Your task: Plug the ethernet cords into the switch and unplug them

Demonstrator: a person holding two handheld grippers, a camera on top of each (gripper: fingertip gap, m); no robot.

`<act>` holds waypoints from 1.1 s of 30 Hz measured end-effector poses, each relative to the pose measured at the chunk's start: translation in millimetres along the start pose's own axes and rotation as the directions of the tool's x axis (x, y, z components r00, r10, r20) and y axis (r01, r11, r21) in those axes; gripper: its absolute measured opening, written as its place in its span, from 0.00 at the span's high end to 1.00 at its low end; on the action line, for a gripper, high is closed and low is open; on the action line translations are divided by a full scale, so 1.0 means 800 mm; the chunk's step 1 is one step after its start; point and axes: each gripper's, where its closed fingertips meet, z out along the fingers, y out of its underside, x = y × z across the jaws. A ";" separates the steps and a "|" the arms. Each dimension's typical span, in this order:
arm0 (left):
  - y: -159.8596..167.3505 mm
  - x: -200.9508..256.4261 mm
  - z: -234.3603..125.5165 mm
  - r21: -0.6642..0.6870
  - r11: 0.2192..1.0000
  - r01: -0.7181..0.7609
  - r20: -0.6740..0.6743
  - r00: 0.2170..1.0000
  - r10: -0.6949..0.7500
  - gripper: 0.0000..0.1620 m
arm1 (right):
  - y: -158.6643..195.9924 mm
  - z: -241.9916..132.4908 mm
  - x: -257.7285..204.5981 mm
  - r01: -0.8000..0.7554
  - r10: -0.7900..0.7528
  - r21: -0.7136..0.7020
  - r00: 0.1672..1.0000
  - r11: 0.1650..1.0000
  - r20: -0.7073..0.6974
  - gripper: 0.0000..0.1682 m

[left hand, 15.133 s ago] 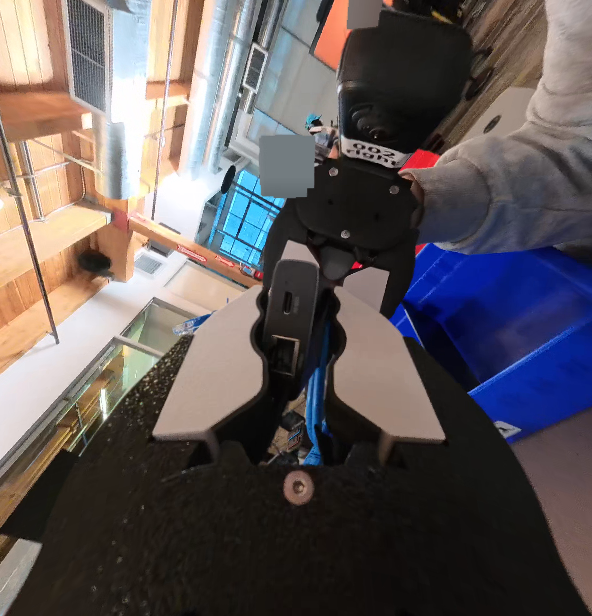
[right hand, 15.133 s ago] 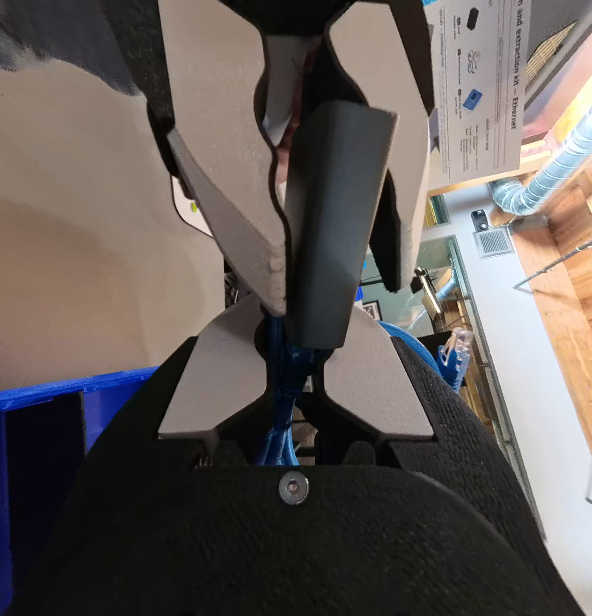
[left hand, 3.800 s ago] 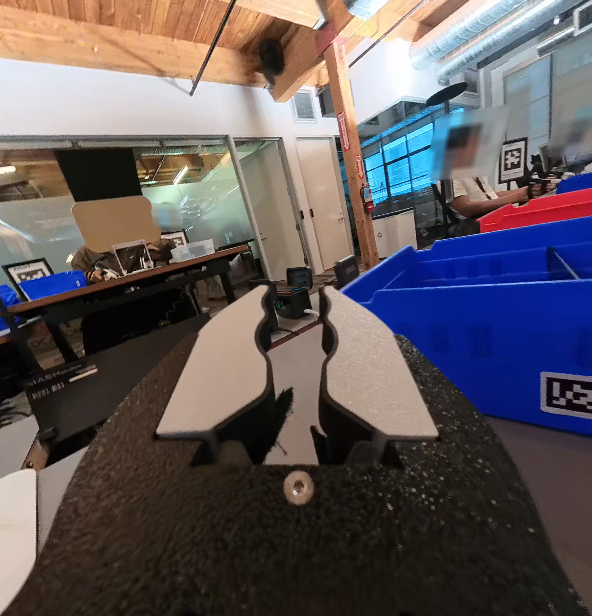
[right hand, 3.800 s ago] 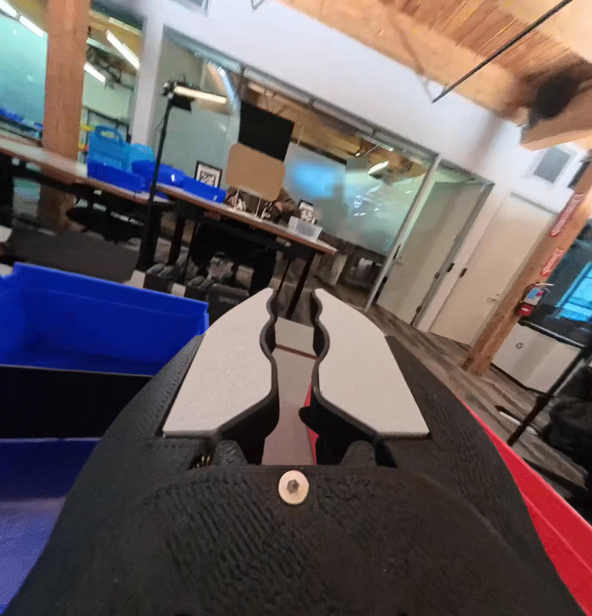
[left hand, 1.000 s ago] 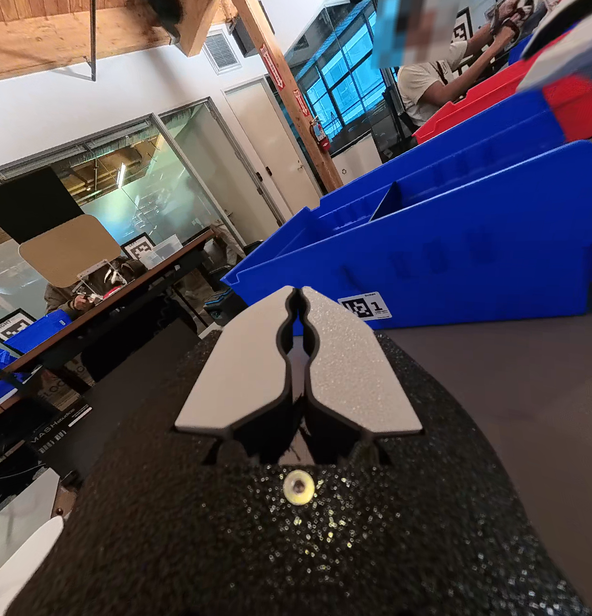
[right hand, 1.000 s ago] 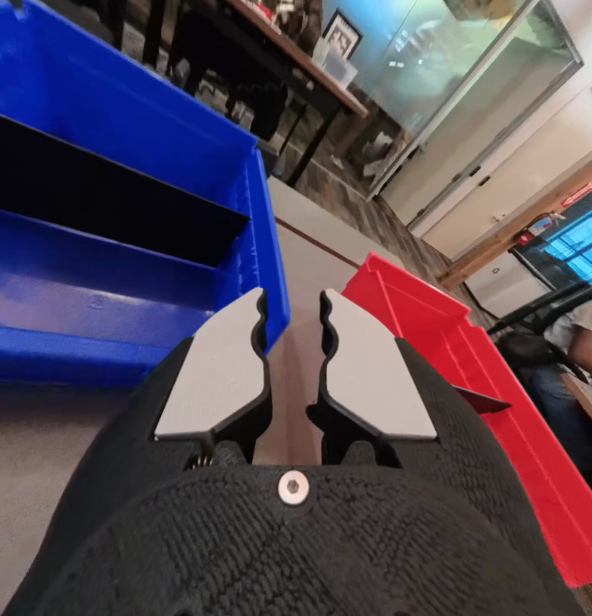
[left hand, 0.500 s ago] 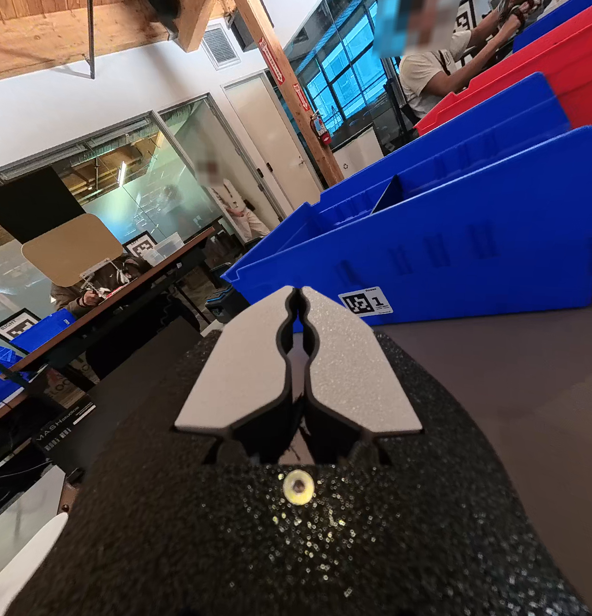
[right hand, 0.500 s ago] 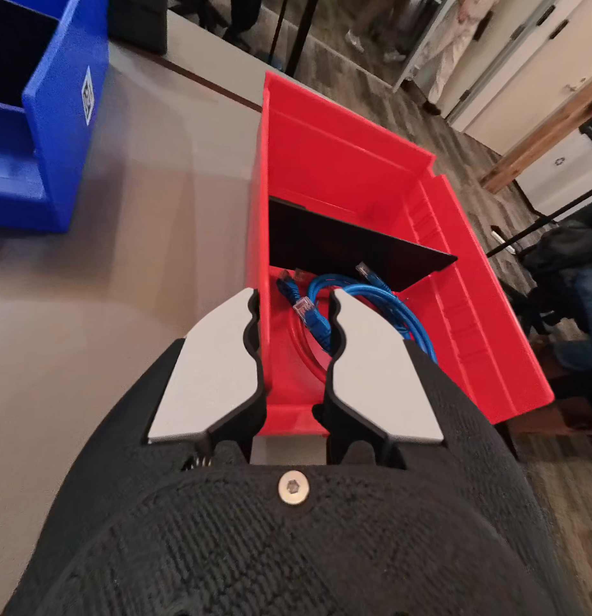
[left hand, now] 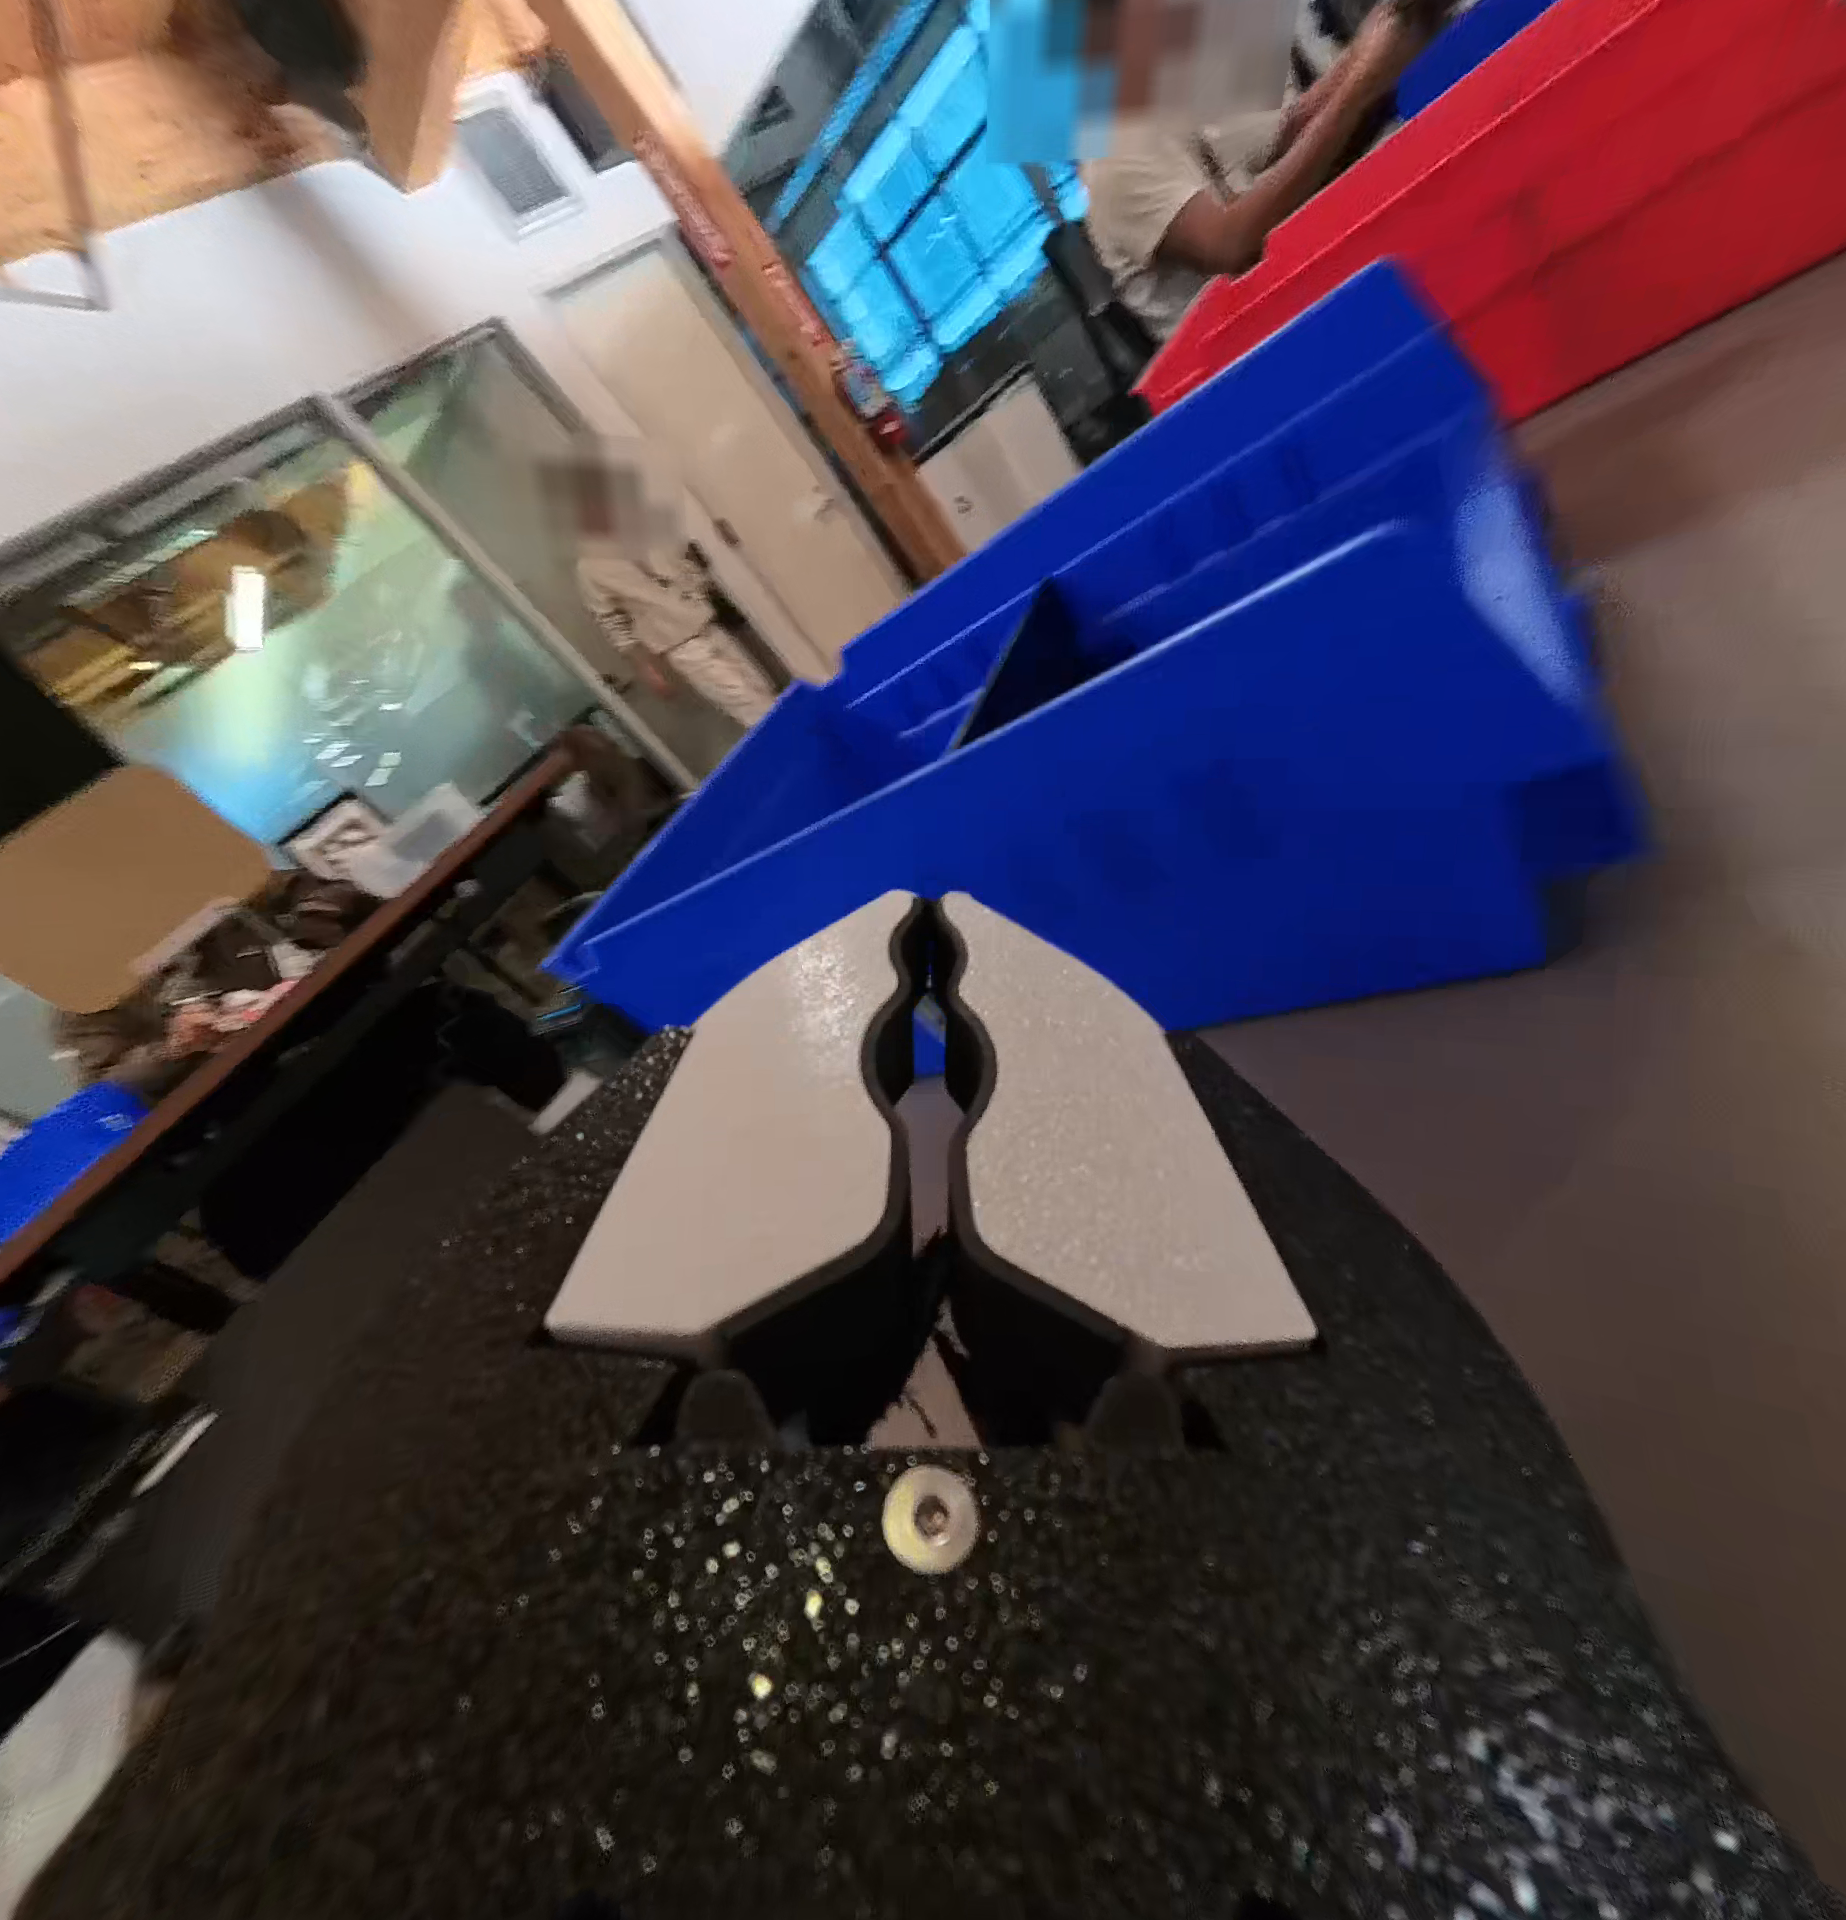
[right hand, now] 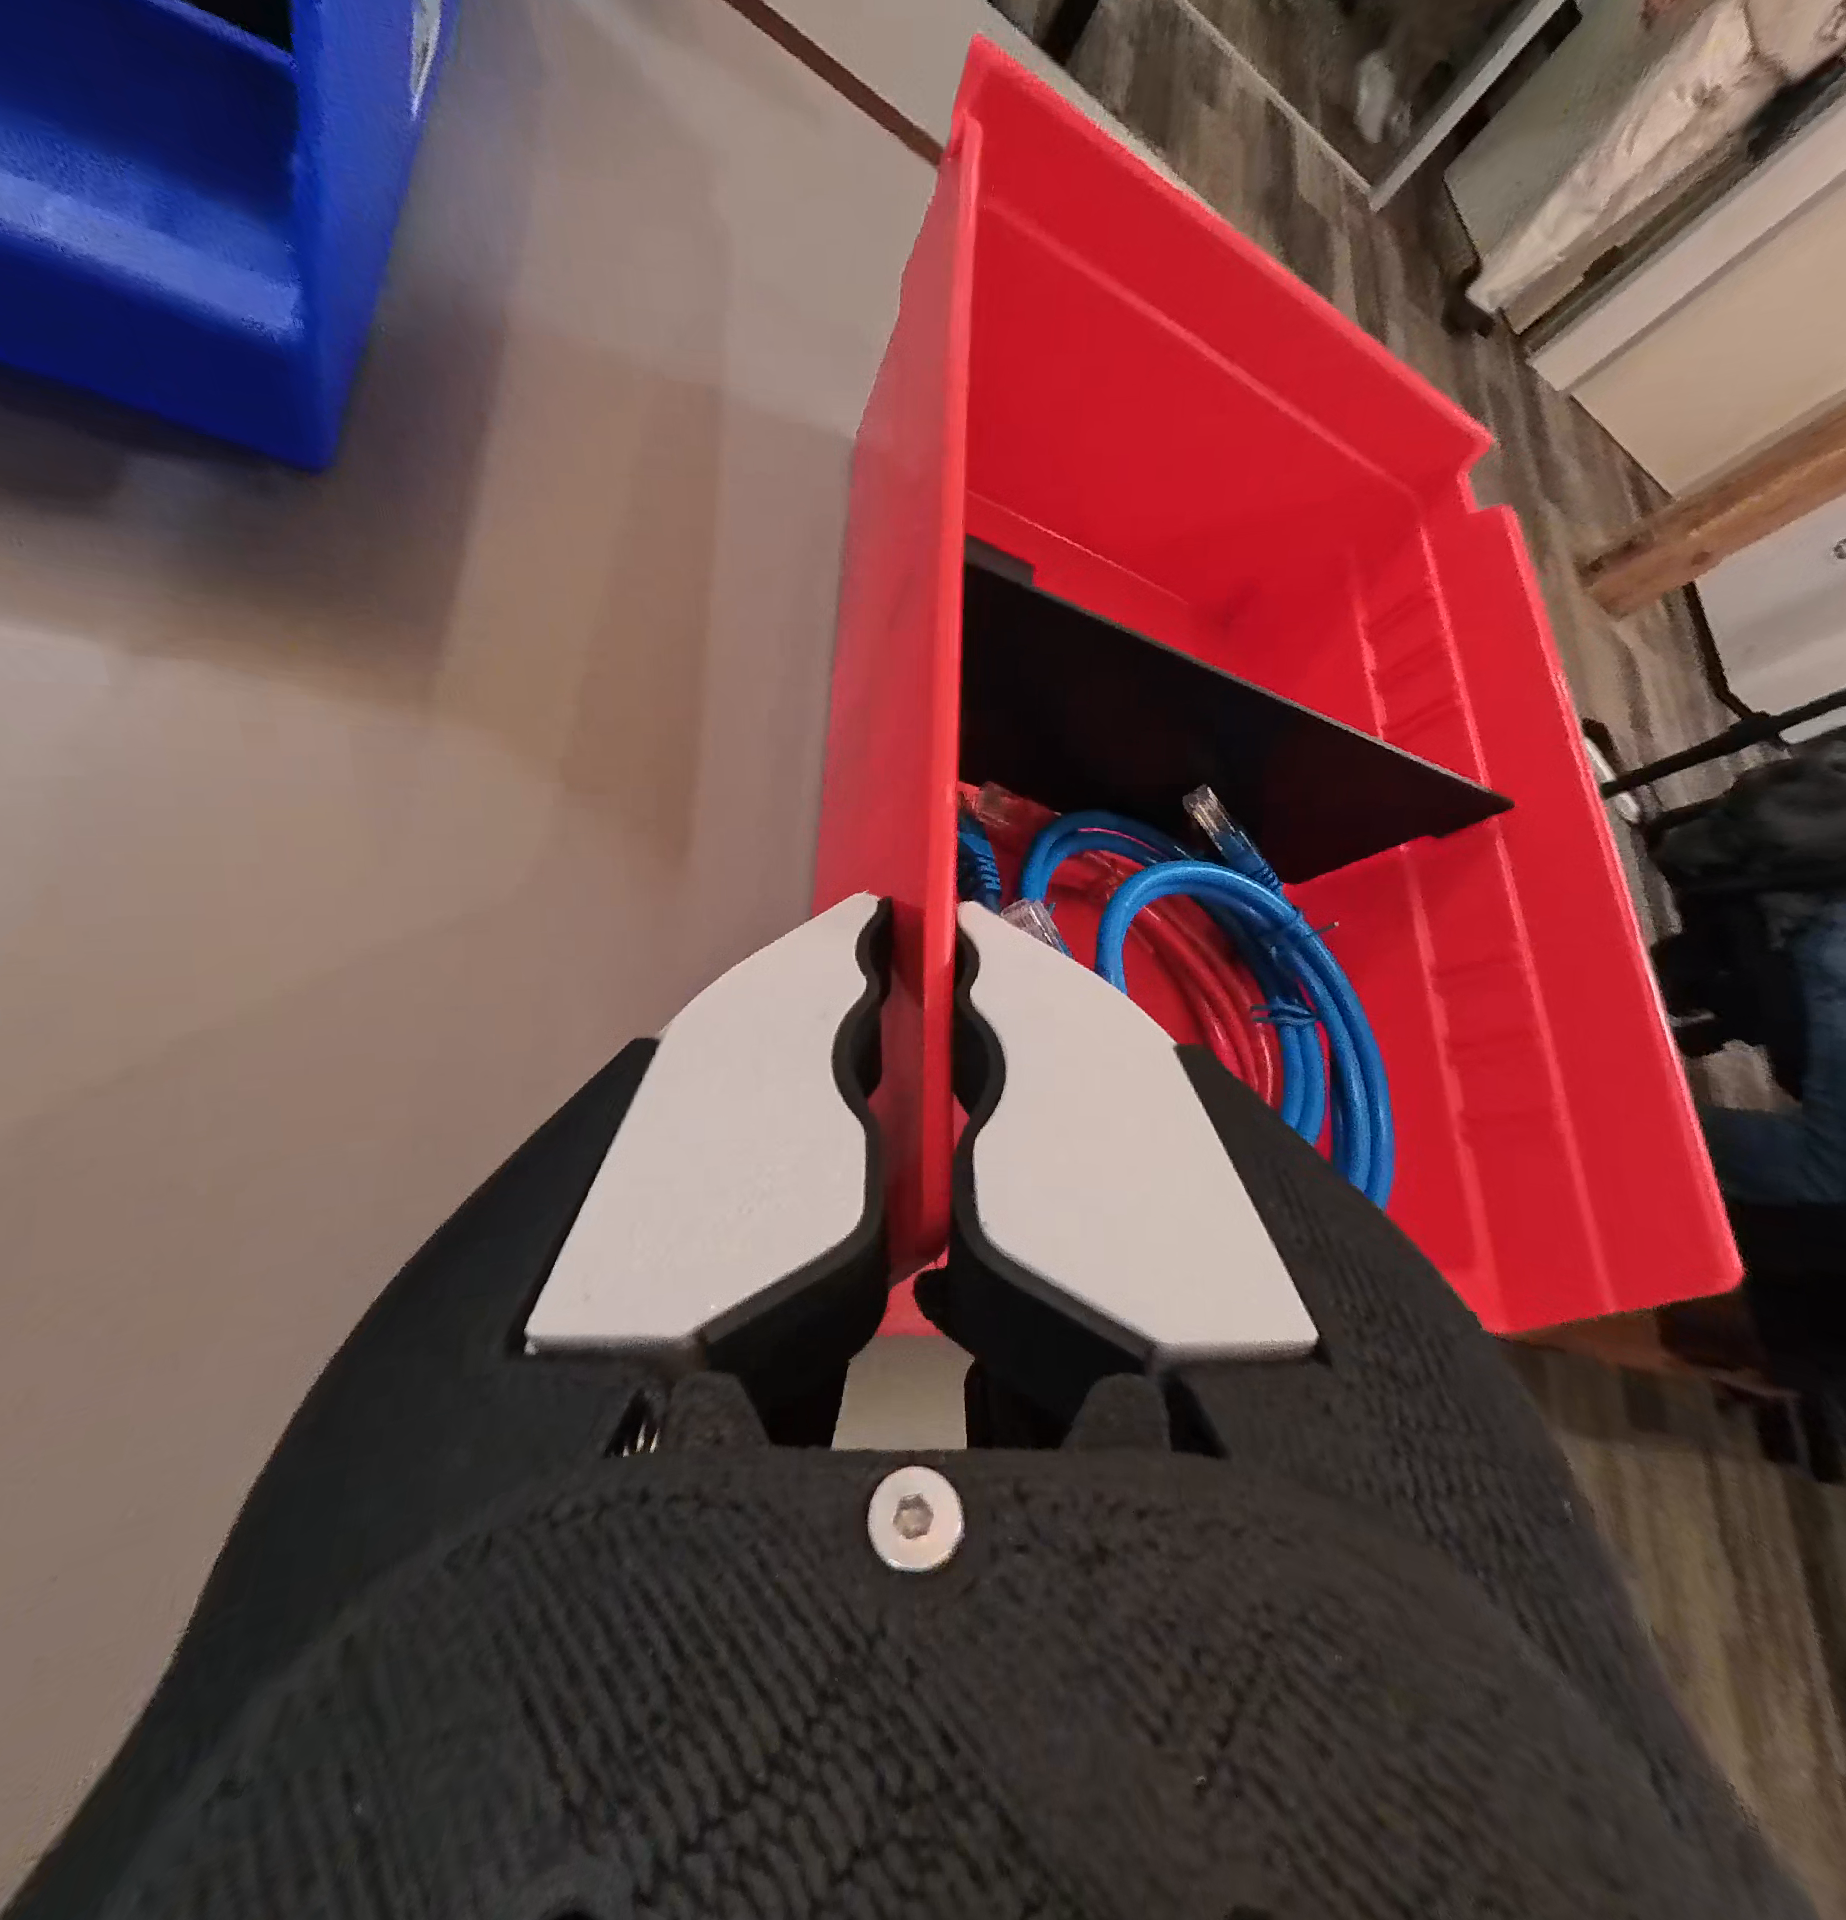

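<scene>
Item one: my right gripper (right hand: 924, 925) is clamped on the near side wall of the red bin (right hand: 1189, 343), coiled blue cables (right hand: 1283, 956) inside before a black divider (right hand: 1189, 717). Item two: my left gripper (left hand: 929, 914), fingers pressed together and empty, sits beside the blue bin (left hand: 1262, 831) on the table (left hand: 1625, 1195).

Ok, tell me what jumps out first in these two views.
In the right wrist view, the right gripper is shut on the near left wall of the red bin, one of its fingers on each side. Coiled blue cables lie in that bin's near compartment, before a black divider. In the left wrist view, the left gripper is shut and empty, pointing at a blue bin.
</scene>
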 end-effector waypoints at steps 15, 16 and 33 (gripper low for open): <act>-0.109 0.095 -0.012 0.095 0.987 -0.133 -0.069 0.988 0.140 1.00 | 0.082 -0.120 -0.016 0.176 -0.206 0.129 0.940 0.976 0.271 0.96; -0.119 0.104 -0.012 0.102 0.988 -0.119 -0.089 0.988 0.128 1.00 | 0.086 -0.128 -0.020 0.199 -0.238 0.158 0.927 0.967 0.289 0.96; -0.232 0.225 -0.020 0.259 0.965 -0.044 -0.374 0.917 0.142 0.66 | 0.111 -0.236 -0.107 0.234 -0.469 0.442 0.688 0.866 0.554 0.97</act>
